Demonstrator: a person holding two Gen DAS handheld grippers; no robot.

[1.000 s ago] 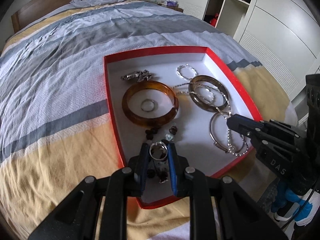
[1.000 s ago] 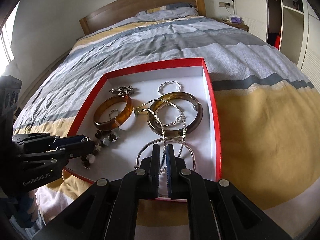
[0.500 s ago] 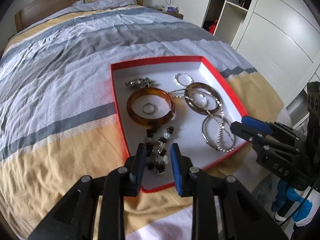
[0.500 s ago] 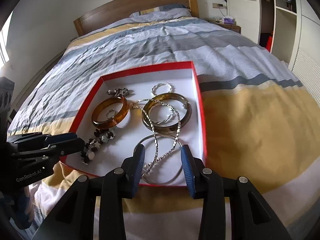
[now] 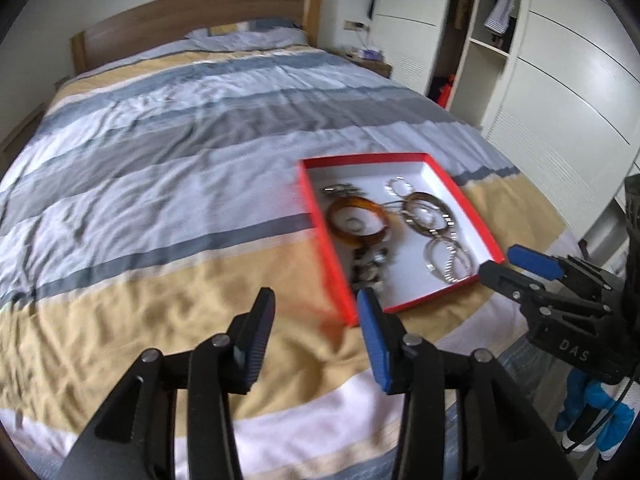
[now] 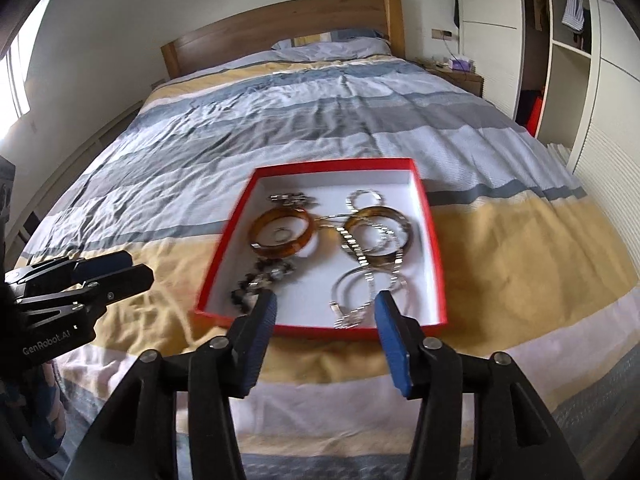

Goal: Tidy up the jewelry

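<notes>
A red box (image 5: 460,192) with a white inside lies on the bed, near its foot. It holds an amber bangle (image 5: 358,226), a darker bangle (image 5: 426,214), a silver bangle with a chain (image 5: 446,260) and a dark beaded bracelet (image 5: 368,266). My left gripper (image 5: 316,295) hovers over the yellow stripe left of the box's near corner, its jaws opening with nothing between them. My right gripper (image 6: 326,298) hangs above the box's (image 6: 332,166) front edge, also opening and empty. The amber bangle (image 6: 282,232) and the silver bangle (image 6: 360,292) lie inside the box, beyond its fingertips.
The striped duvet (image 5: 180,160) covers the whole bed up to a wooden headboard (image 6: 280,28). White wardrobes (image 5: 560,80) and a nightstand (image 6: 460,72) stand along the right side. Each gripper shows in the other's view: the right one (image 5: 516,264), the left one (image 6: 120,268).
Both grippers were closed over jewelry in the box, left at the beaded bracelet, right at the chain. Both have opened, let go, and drawn back and up; the left view swung left.
</notes>
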